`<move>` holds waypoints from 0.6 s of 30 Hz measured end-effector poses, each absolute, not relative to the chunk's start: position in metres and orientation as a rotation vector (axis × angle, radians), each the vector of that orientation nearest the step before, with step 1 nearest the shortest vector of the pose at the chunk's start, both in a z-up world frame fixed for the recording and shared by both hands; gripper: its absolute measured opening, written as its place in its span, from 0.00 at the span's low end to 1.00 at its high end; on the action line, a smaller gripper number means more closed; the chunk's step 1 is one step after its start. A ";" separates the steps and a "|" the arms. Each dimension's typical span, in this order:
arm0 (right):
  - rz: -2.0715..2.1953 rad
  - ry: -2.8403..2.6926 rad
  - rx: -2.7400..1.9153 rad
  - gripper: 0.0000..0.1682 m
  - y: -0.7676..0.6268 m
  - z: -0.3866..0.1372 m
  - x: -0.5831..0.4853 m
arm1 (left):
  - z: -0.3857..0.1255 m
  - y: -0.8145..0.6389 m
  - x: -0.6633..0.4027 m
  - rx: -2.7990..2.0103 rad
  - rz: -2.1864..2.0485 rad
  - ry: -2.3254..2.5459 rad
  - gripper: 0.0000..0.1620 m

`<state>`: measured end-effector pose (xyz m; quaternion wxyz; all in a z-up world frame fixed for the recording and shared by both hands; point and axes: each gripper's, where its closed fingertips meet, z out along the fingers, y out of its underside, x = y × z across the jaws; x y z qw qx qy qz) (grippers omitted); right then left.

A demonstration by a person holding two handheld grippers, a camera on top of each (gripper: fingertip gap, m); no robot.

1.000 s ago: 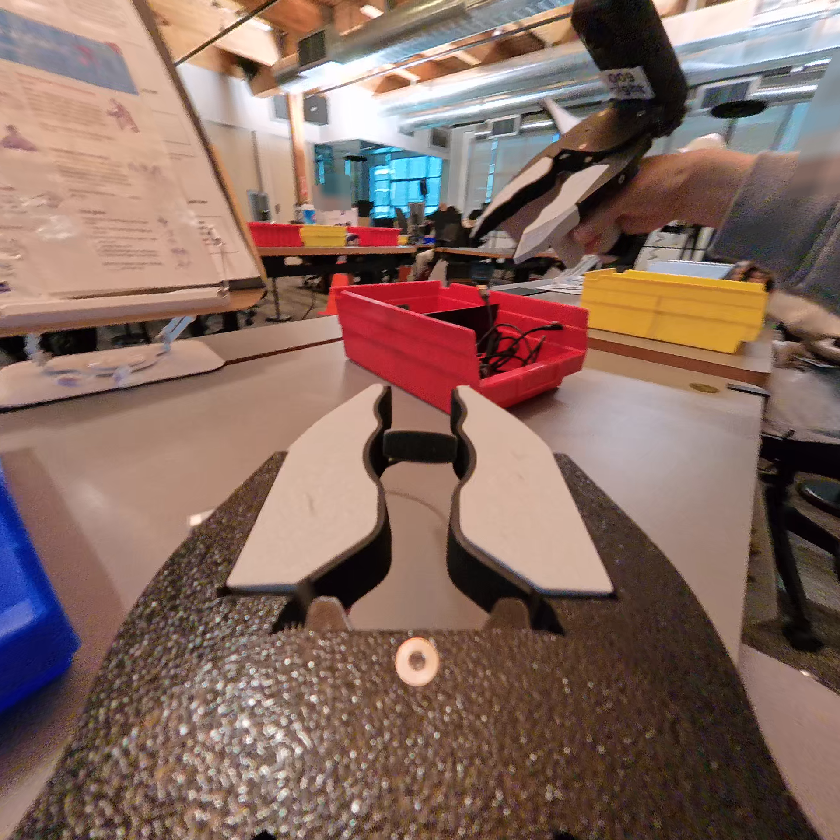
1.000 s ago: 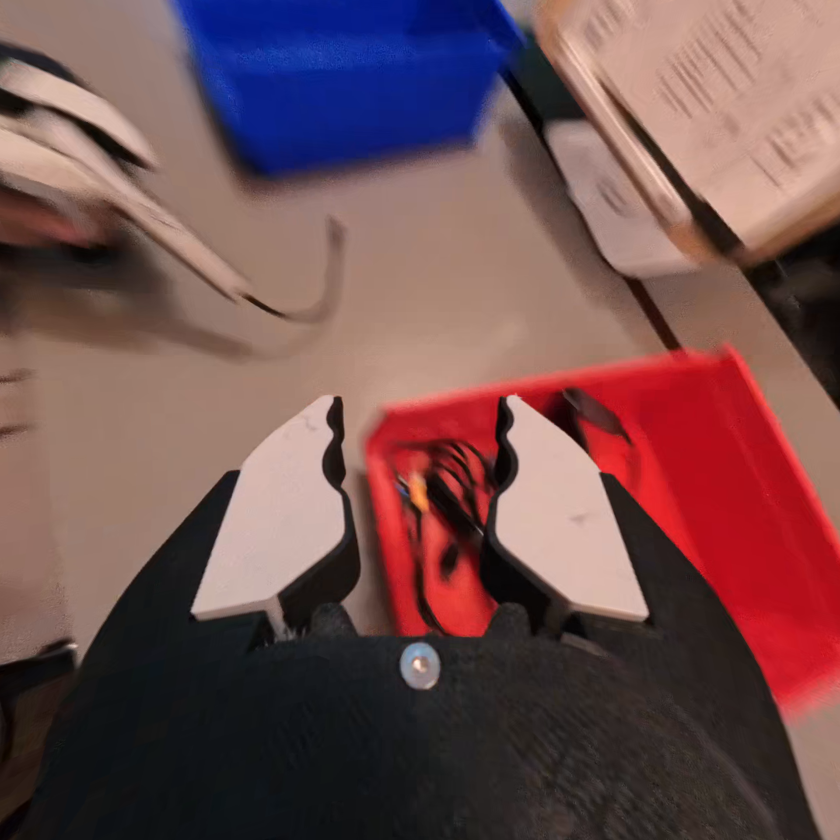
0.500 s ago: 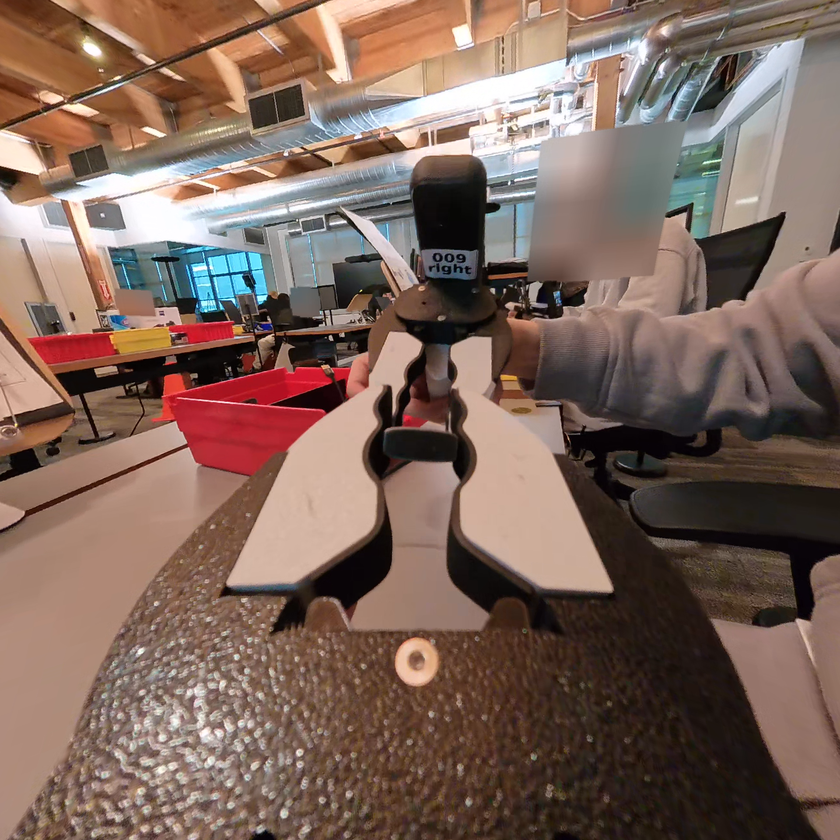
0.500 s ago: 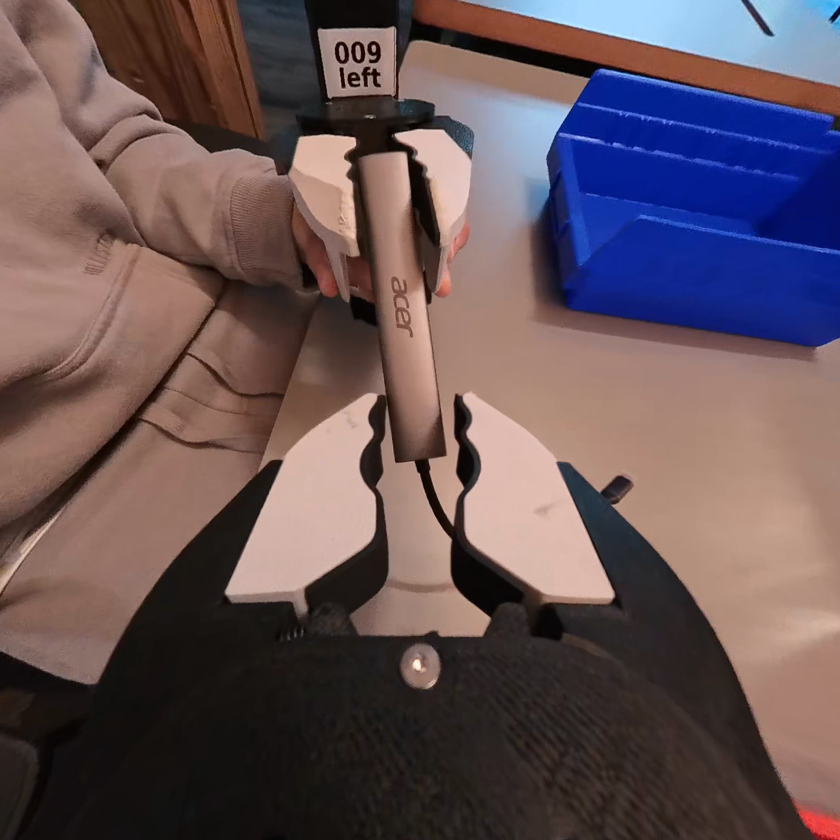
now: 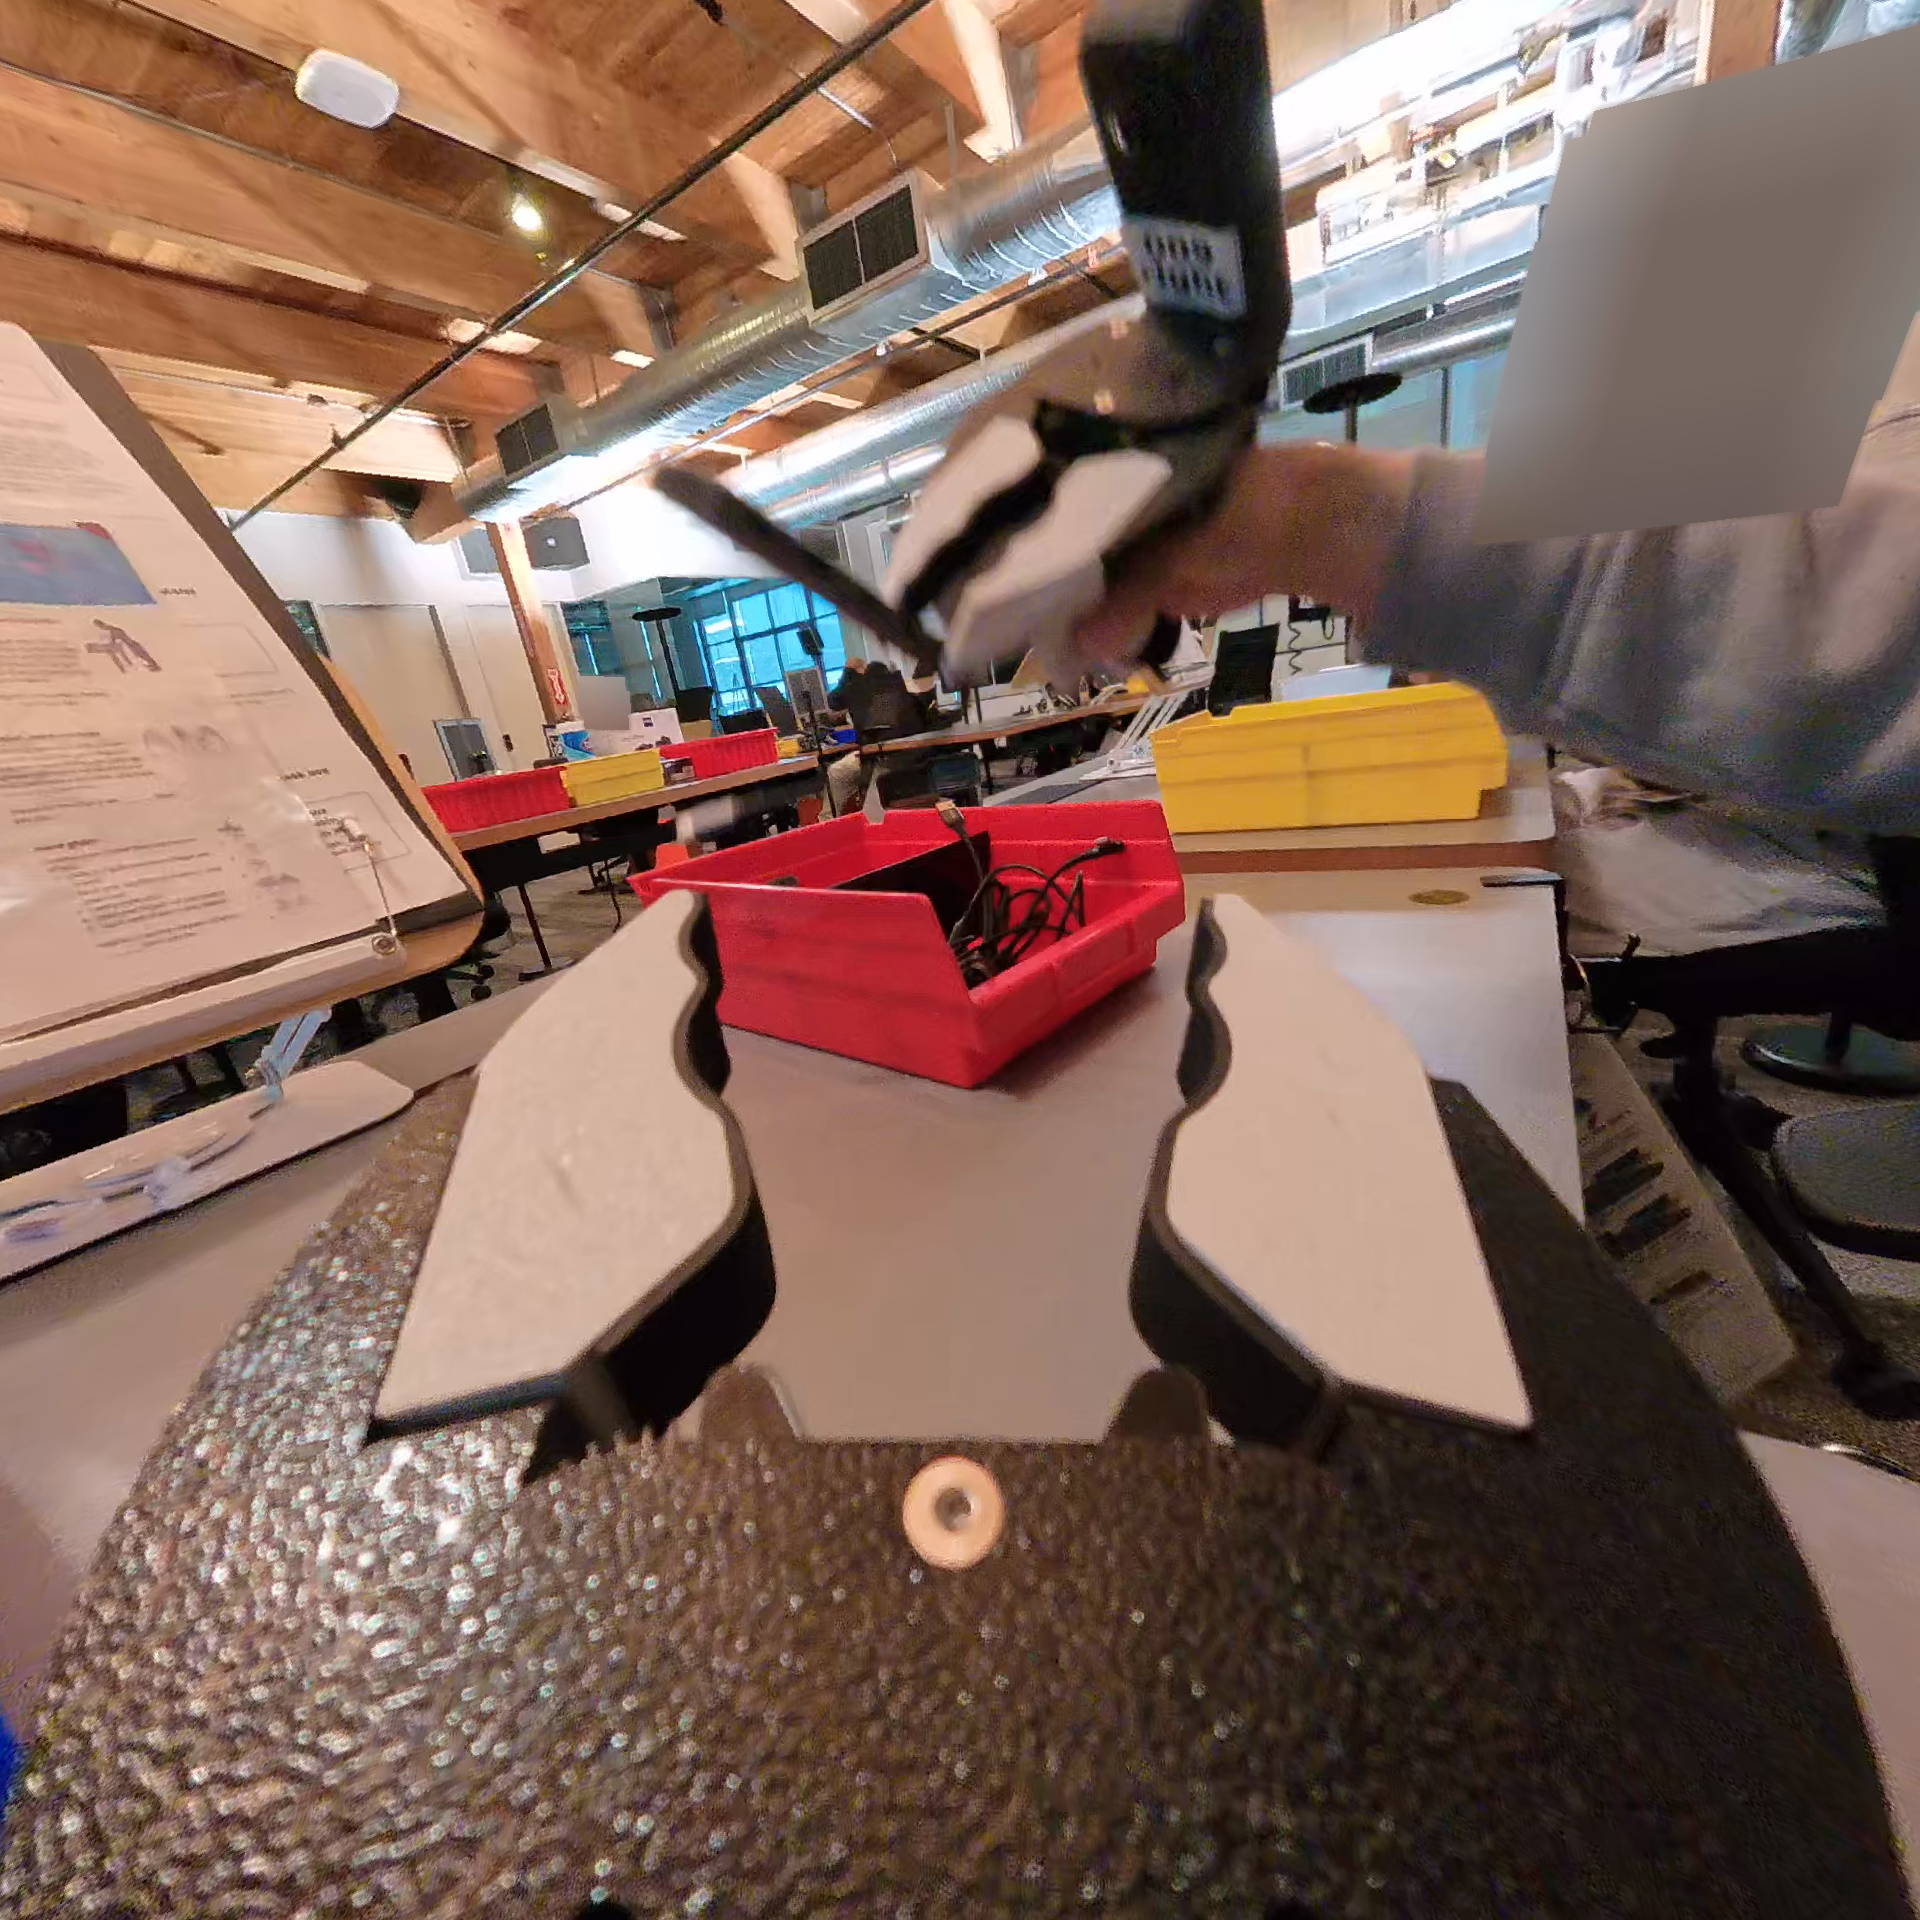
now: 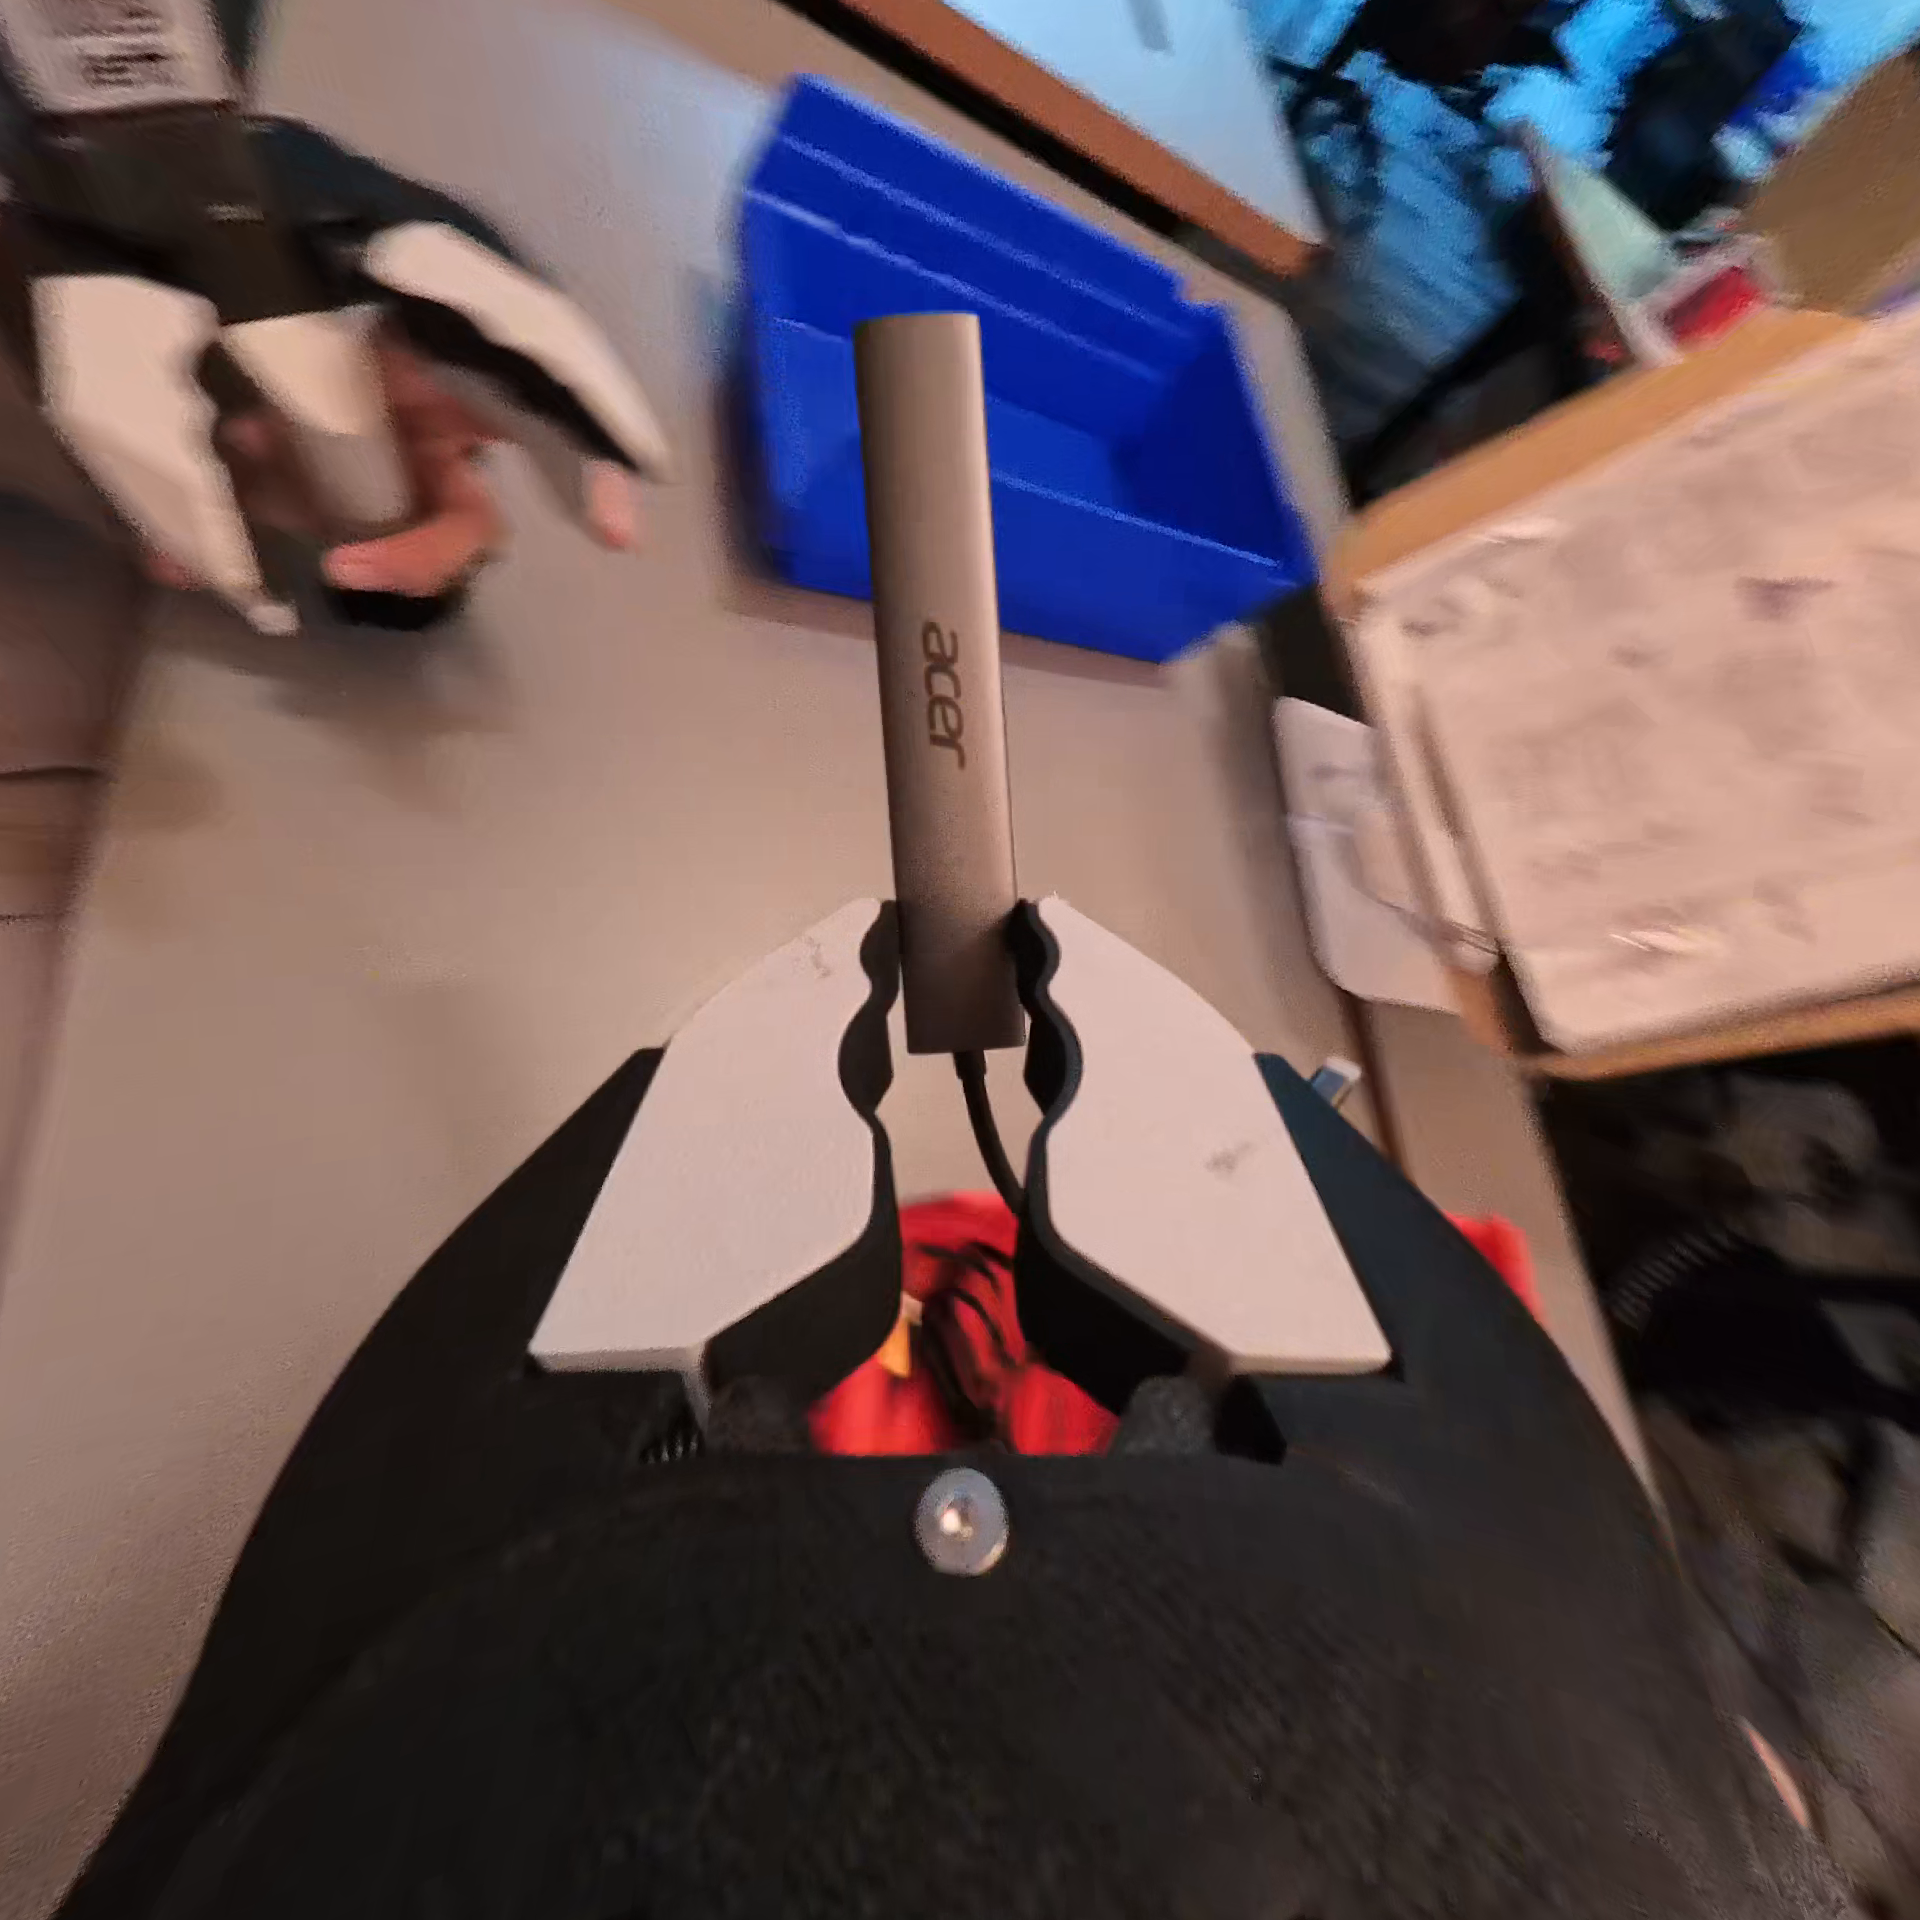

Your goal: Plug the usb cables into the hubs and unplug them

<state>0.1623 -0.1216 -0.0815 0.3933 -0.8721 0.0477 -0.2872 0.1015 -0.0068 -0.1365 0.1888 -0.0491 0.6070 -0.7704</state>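
Note:
My right gripper [image 6: 956,914] is shut on the near end of a grey USB hub [image 6: 940,675], which sticks out forward. The hub's short black cable [image 6: 987,1122] hangs back between the fingers. In the left wrist view the right gripper [image 5: 935,634] is held high with the hub [image 5: 790,561] pointing left, above a red bin [image 5: 883,987] of black USB cables [image 5: 1018,914]. My left gripper [image 5: 951,925] is open and empty, low over the table in front of the red bin. It also shows, blurred and open, in the right wrist view [image 6: 462,545].
A blue bin [image 6: 1039,416] stands on the grey table [image 6: 520,935] beyond the hub. A document stand [image 5: 156,727] with printed sheets is at the left. A yellow bin [image 5: 1330,758] sits behind the red bin. The red bin [image 6: 956,1351] lies under the right gripper. Spacing between my two grippers at the tips: around 15 centimetres.
The hub passed from my left gripper to my right one. The left opened and drew back; the right closed on the hub and lifted it over the red bin.

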 end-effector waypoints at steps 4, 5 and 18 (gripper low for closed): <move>-0.933 0.324 -2.170 0.13 -0.194 -0.022 0.217 | -0.150 -0.012 0.104 -0.144 -2.157 1.717 0.48; -0.941 0.348 -2.147 0.13 -0.207 -0.014 0.229 | -0.151 -0.012 0.106 -0.155 -2.160 1.711 0.48; -0.671 1.089 -2.220 0.13 -0.307 -0.139 0.327 | -0.144 -0.007 0.100 -0.097 -2.199 1.601 0.38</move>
